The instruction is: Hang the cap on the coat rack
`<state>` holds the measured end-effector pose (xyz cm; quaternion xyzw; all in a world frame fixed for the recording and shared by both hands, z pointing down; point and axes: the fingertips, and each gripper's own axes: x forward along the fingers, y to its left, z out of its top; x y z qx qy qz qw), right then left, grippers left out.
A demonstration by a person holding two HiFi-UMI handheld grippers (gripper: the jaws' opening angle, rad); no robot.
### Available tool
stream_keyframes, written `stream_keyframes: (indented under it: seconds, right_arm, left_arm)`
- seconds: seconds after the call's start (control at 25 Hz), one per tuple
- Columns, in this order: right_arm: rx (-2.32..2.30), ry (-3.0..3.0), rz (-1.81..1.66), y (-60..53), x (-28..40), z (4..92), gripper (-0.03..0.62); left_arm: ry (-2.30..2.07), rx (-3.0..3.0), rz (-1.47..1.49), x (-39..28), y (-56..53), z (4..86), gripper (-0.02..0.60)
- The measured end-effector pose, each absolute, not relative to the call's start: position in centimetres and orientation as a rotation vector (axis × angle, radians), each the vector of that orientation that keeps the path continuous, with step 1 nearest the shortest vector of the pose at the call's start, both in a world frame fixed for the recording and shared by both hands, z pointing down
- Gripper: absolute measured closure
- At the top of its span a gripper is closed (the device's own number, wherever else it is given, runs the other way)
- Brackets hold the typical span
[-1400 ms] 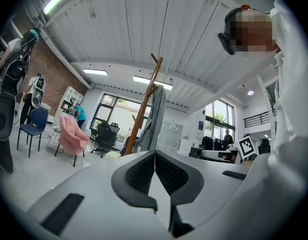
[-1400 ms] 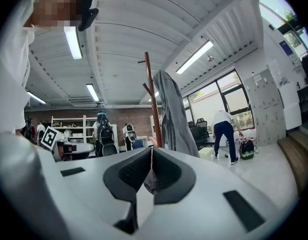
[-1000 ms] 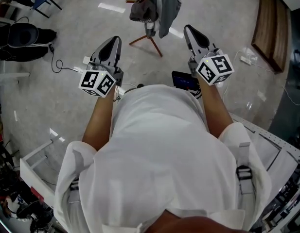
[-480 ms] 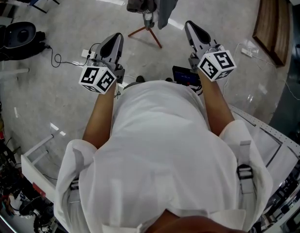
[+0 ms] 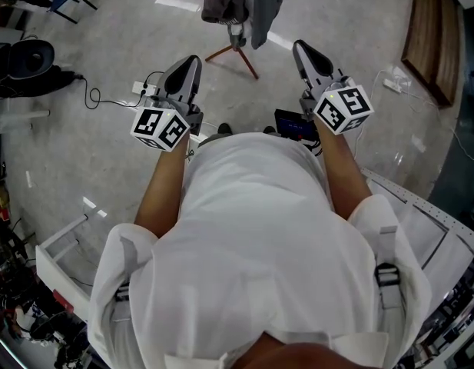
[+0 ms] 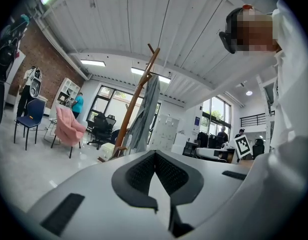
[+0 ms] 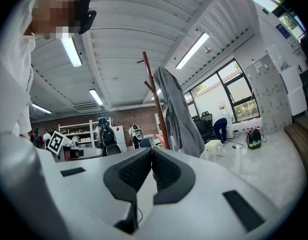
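A wooden coat rack [image 5: 237, 41] stands on the floor ahead of me, at the top of the head view. A dark cap [image 5: 223, 6] hangs on its left side, beside a grey garment [image 5: 261, 2]. My left gripper [image 5: 186, 69] and right gripper [image 5: 306, 52] are held out in front of my body, short of the rack and to either side of it. Both are shut with nothing between the jaws. In the left gripper view the rack's pole [image 6: 136, 101] and grey garment [image 6: 146, 115] rise beyond the closed gripper [image 6: 154, 156]. The right gripper [image 7: 152, 153] also faces the rack [image 7: 154, 101].
A black device [image 5: 296, 124] sits at my waist. Cables and a power strip [image 5: 140, 91] lie on the floor at left, near black bags [image 5: 33, 56]. A wooden platform [image 5: 429, 37] is at the far right. White frames [image 5: 64, 248] flank me. A pink chair [image 6: 69, 129] stands farther off.
Both grippers stay shut and empty. The left gripper has drifted slightly right and down in the head view, and the rack now sits a little higher in the picture.
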<state>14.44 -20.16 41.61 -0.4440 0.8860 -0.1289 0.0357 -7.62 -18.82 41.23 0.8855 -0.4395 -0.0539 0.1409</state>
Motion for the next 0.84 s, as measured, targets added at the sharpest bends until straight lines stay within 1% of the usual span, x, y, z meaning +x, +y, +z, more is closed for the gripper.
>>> stream_keyframes:
  seconds: [0.84]
  right_arm:
    - [-1.298,2.749,-0.439,-20.1,15.5,42.6,0.569]
  left_arm:
    - [-1.505,2.462,-0.099,-7.6,-17.9,42.2,0.566]
